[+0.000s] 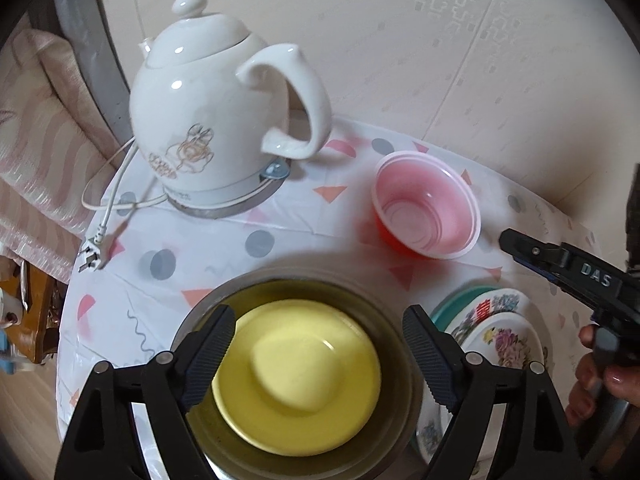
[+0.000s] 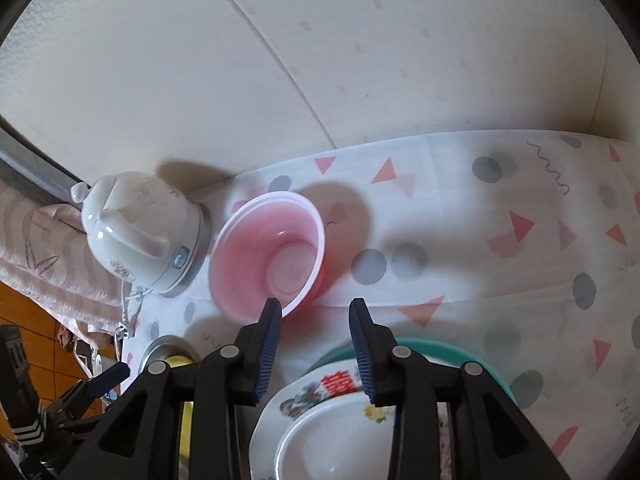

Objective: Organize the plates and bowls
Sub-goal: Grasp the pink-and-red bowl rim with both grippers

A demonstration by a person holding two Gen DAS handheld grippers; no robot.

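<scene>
On the desk (image 1: 132, 280), reading left to right: a white kettle (image 1: 208, 120) is standing on its base at the far left with its cord (image 1: 116, 184) trailing loose, plug lying on the patterned cloth.

Nearer, a yellow plate (image 1: 296, 376) is sitting inside a metal bowl (image 1: 400, 344). That pairing is looking done. The left tongs (image 1: 320, 356) are hovering above it, jaws spread wide, gripping nothing; the plate is showing between them.

Further right and toward the wall, a pink bowl (image 2: 268, 252) is sitting alone and upright, apart from every stack. It is thin-walled and glossy, pale pink inside with a stepped bottom, stronger red outside, and it looks empty. Probably light plastic, likely to skid if nudged.

The right tongs (image 2: 316, 344) are pointing at it, jaws parted and empty, the left finger's tip overlapping the bowl's near rim in the wrist view. Whether it is touching I cannot tell.

At the right, a flowered plate (image 2: 312, 392) is resting on a teal plate (image 2: 440, 350), with a small white dish (image 2: 336, 444) nested on top. That stack is looking settled.

Judgement: task is running well along. The pink bowl appears to be the one loose piece, still needing a home, perhaps in a stack.
</scene>
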